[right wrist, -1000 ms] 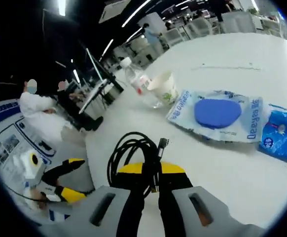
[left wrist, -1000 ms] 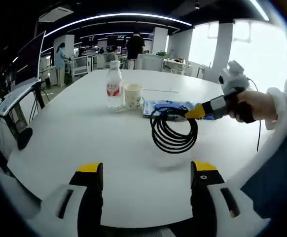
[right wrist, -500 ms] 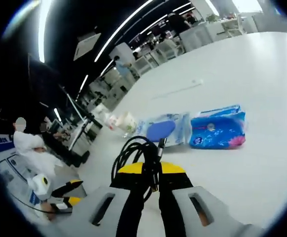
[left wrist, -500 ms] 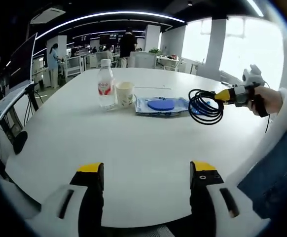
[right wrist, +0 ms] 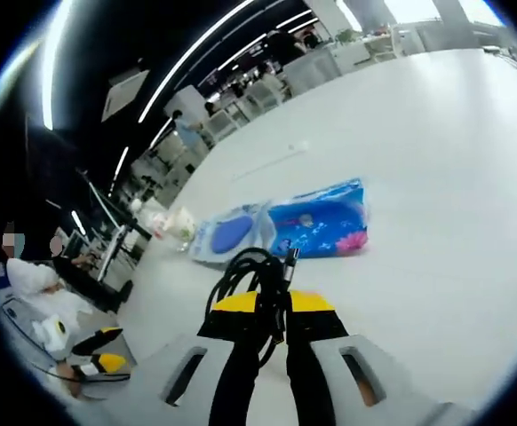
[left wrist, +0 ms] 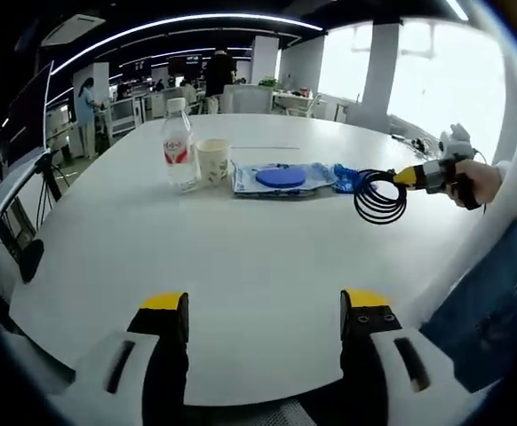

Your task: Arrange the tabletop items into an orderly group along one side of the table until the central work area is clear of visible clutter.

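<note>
Pinching a black cable coil between closed jaws, the right gripper carries it above the white table; the loops bunch just past the yellow tips and a metal plug end sticks up at about 1 o'clock. Straight ahead, from 11 to 1 o'clock, lie a blue pack and, touching its left end, a clear pouch with a blue disc inside. Farther out toward 10 o'clock stand a paper cup and a bottle.

In the left gripper view the coil hangs below the right gripper, at 2 o'clock, just beside the right end of the row: bottle, cup, pouch, pack. That row's long axis runs left to right across the far side, and the free spot beside the pack looks like the place for the coil. The right gripper is much the nearer.

The left gripper is wide open and holds nothing, hovering over the near edge with bare tabletop ahead at 12 o'clock.
</note>
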